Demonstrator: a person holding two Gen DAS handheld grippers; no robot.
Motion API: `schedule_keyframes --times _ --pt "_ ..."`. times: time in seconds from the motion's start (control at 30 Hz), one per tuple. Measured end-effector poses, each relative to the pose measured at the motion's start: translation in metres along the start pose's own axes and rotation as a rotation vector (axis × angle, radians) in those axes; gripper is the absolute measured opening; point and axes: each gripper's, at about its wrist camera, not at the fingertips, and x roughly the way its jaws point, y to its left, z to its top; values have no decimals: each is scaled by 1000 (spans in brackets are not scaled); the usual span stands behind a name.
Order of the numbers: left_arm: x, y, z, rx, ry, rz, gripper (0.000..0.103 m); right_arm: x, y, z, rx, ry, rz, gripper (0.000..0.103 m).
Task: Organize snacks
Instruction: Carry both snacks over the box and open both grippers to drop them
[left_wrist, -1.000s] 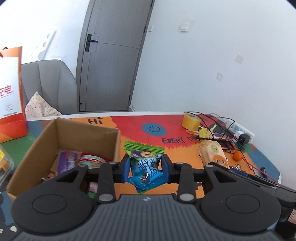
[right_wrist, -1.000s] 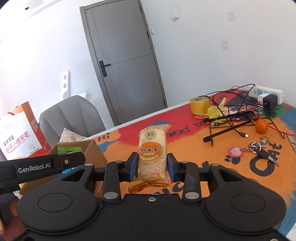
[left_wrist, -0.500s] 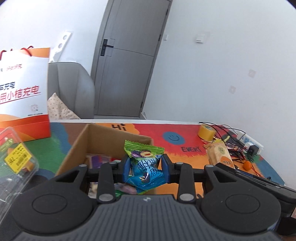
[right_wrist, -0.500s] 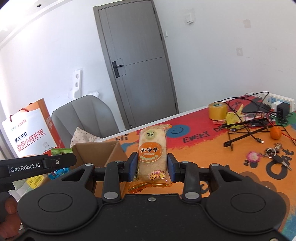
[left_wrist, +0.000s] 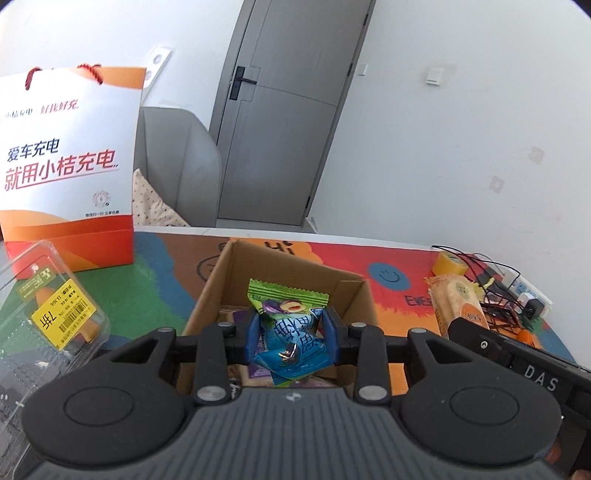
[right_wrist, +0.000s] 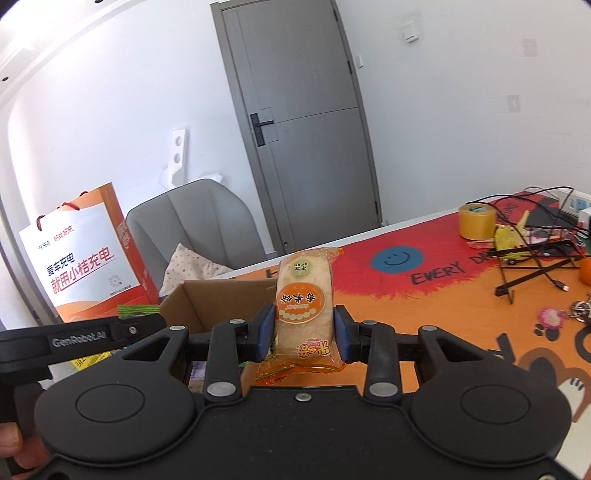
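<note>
My left gripper (left_wrist: 291, 334) is shut on a blue and green snack packet (left_wrist: 290, 328), held above the open cardboard box (left_wrist: 221, 280), which has other snack packets inside. My right gripper (right_wrist: 303, 334) is shut on an orange-wrapped rice cracker packet (right_wrist: 304, 302), held upright just right of the cardboard box (right_wrist: 195, 301). The same rice cracker packet (left_wrist: 456, 299) shows at the right of the left wrist view. The left gripper's black body (right_wrist: 77, 338) reaches in from the left of the right wrist view.
An orange and white paper bag (left_wrist: 70, 162) stands at the back left. A clear plastic clamshell (left_wrist: 48, 314) with a yellow label lies left of the box. A tape roll (right_wrist: 476, 221), tangled cables (right_wrist: 535, 243), a tangerine (right_wrist: 585, 271) and keys sit on the colourful mat at right.
Both grippers have moved left, each still holding its packet. The left one went from beside the box to over it. The paper bag and clamshell came into the left wrist view.
</note>
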Motion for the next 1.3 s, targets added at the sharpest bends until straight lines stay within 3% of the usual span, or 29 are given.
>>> schedule_keyframes --times 0.07,0.23,0.67,1.13,1.23,1.3 --pt "5 5 1 -11 13 7 35 5 4 1 -5 6 7 35" --pt "8 16 4 -40 22 7 54 12 13 2 -16 16 23 35" --pt "-12 32 1 -63 10 47 61 27 38 0 -29 52 70 35" --pt "-36 57 2 -99 -18 113 69 46 66 10 -8 86 179 35" --pt "-39 62 2 -108 -22 134 71 53 68 13 -1 90 183 38" --pt "-38 66 1 -115 -17 147 72 51 66 12 12 77 189 51"
